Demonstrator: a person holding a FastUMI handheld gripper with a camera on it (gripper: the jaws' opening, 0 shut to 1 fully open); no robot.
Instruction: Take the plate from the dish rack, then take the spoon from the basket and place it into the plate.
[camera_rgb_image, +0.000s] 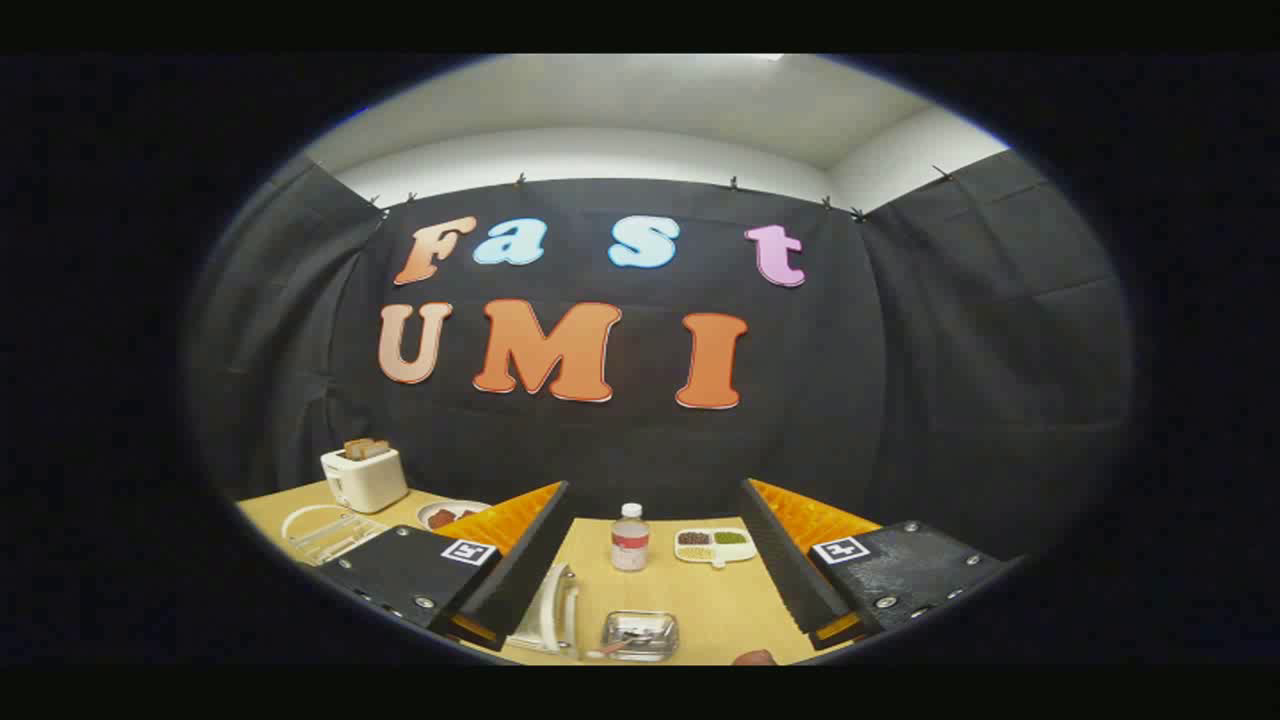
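Gripper (655, 560): its fingers are standing wide apart above the tabletop (700, 610), gripping nothing, with bare wood showing between them.

Dish rack (550, 610): a pale rack is sitting at the near edge of the tabletop, just inside the left finger, which is partly covering it; whether a plate is standing in it cannot be told.

Basket (640, 635): a small shiny metal tray-like basket is lying at the near edge of the tabletop, between the fingers and just beside the rack; something thin is lying inside it, too small to tell as a spoon for certain.

Bottle (630, 537): a clear bottle with a white cap and a red band is standing upright in the middle of the tabletop, beyond the basket and between the fingers.

Divided dish (714, 545): a white sectioned dish holding dark and green fillings is sitting toward the far edge, just beside the bottle.

Toaster (364, 477): a white toaster with slices sticking up is standing at the far left corner.

Small plate (447, 514): a plate with dark pieces is sitting near the toaster, partly behind the left finger.

Clear holder (325, 532): a see-through rack-like piece is lying along the left edge.
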